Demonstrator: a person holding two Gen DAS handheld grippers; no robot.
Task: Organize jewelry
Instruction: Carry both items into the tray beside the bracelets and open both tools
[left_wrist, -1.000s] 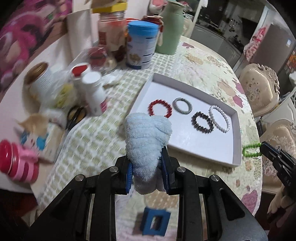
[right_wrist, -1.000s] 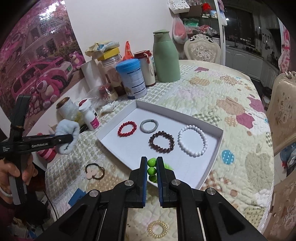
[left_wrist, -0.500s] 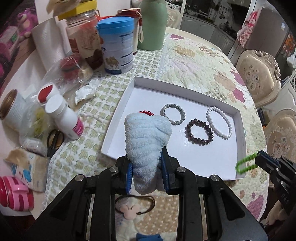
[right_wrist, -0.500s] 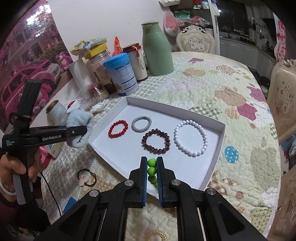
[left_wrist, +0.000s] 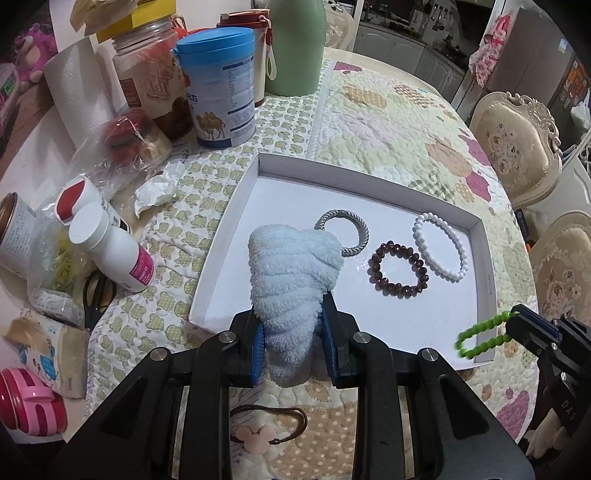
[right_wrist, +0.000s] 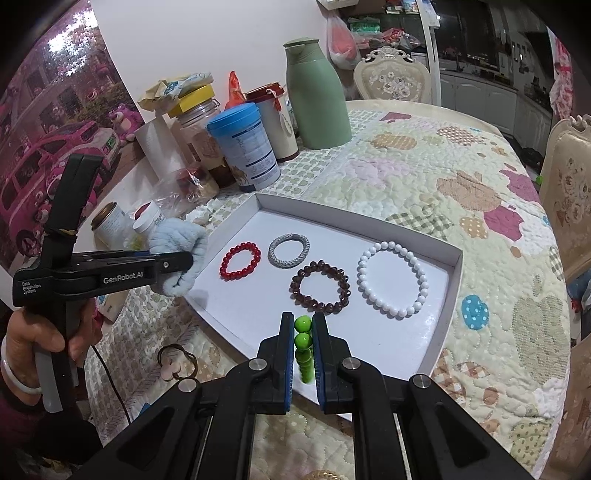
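Quilted cloth (right_wrist: 424, 173) over a round bench, cabinets and ornate chairs (left_wrist: 517, 144) behind. White tray (right_wrist: 448, 284) near the bench's front edge, cluttered jars and a green flask (right_wrist: 317, 99) along the far left edge.

From the right wrist: right tool (right_wrist: 303, 325) clenched on a green bead bracelet (right_wrist: 303, 332), beads pinched between the pads, poised over the tray's near edge. In the tray, apart from one another: red bracelet (right_wrist: 240, 260), grey band (right_wrist: 289, 249), dark bracelet (right_wrist: 320, 287), white bracelet (right_wrist: 392, 279). Left tool (right_wrist: 184, 260) seen side-on at the tray's left edge, a hand (right_wrist: 48, 332) on its grip, a fluffy blue scrunchie (right_wrist: 177, 240) in its tip. Hair tie (right_wrist: 177, 363) with a pink charm on the cloth near the front edge.

From the left wrist: left tool (left_wrist: 294, 321) grasping the scrunchie (left_wrist: 295, 266), pads pressed into both sides, over the tray's (left_wrist: 221, 258) near left corner. Scrunchie hiding the red bracelet entirely and overlapping part of the grey band (left_wrist: 351, 232). Dark (left_wrist: 400, 267) and white (left_wrist: 439, 245) bracelets clear. Right tool (left_wrist: 517, 325) at the right, green loop (left_wrist: 480, 336) hanging over the tray's right rim. White bottle (left_wrist: 110, 254), scissors (left_wrist: 94, 295) and a pink cup (left_wrist: 31, 402) at the bench's left edge, shown only here.
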